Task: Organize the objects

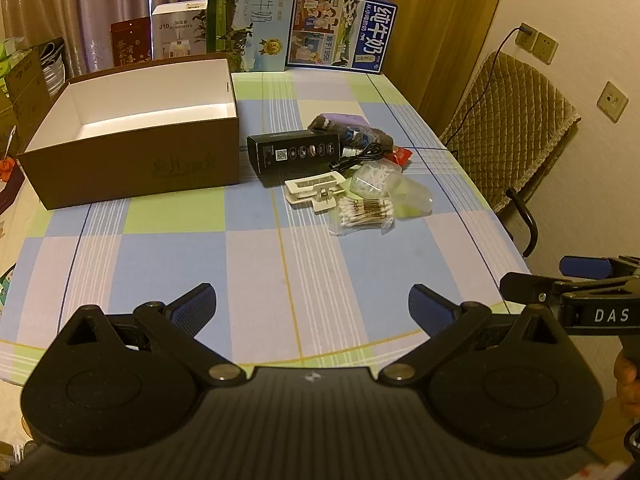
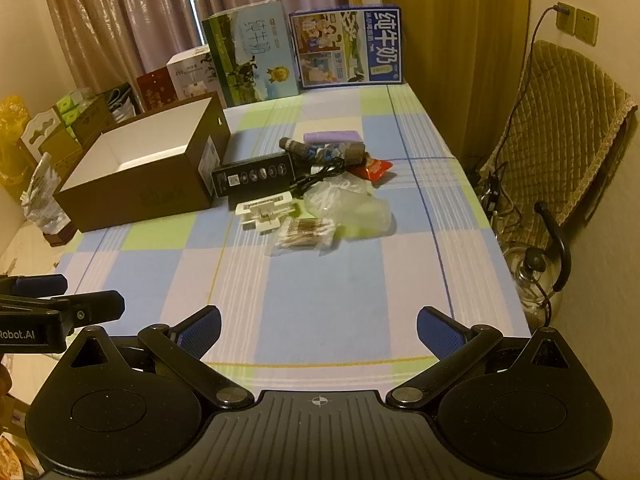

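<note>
An open brown box (image 1: 132, 160) (image 2: 136, 196) with a white inside stands on the left of the checked table. Right of it lies a small heap: a black carton (image 1: 294, 154) (image 2: 252, 178), a white clip holder (image 1: 314, 190) (image 2: 264, 210), a bag of cotton swabs (image 1: 366, 212) (image 2: 304, 236), a black cable (image 1: 360, 156), a folded umbrella (image 2: 324, 150) and a red packet (image 2: 370, 170). My left gripper (image 1: 312, 304) hangs open over the near table edge, far from the heap. My right gripper (image 2: 318, 328) is open too, nothing between its fingers.
Milk cartons (image 1: 252, 20) (image 2: 346, 46) and other boxes line the table's far edge before curtains. A padded chair (image 1: 508, 128) (image 2: 560, 136) stands at the right. Bags and boxes crowd the left side (image 2: 48, 136). The near half of the tablecloth (image 2: 320, 300) is bare.
</note>
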Available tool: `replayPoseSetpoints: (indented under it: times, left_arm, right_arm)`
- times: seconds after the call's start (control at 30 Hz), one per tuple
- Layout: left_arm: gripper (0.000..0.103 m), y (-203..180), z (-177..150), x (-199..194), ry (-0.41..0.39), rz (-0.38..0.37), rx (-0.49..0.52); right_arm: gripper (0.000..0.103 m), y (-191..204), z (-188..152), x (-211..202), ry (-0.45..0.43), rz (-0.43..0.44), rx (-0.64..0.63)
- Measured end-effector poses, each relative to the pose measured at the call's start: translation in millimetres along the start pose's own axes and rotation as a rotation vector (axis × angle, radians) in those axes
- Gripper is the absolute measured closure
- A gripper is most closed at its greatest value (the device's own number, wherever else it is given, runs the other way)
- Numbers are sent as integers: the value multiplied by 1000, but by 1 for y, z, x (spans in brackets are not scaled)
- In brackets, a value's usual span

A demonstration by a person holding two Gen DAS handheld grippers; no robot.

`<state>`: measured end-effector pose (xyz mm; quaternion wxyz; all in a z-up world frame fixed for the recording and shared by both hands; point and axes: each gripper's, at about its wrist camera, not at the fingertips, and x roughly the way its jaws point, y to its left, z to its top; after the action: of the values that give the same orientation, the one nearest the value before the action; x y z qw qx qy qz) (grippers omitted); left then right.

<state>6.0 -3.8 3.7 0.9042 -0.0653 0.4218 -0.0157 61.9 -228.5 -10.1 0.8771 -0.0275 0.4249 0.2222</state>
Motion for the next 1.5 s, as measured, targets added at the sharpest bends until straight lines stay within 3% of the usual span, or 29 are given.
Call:
replayPoseSetpoints:
  times: [1.5]
  left_arm:
    - [2, 3, 17, 14, 5, 4, -3]
  right_arm:
    - [2, -1, 15, 14, 10, 10, -17]
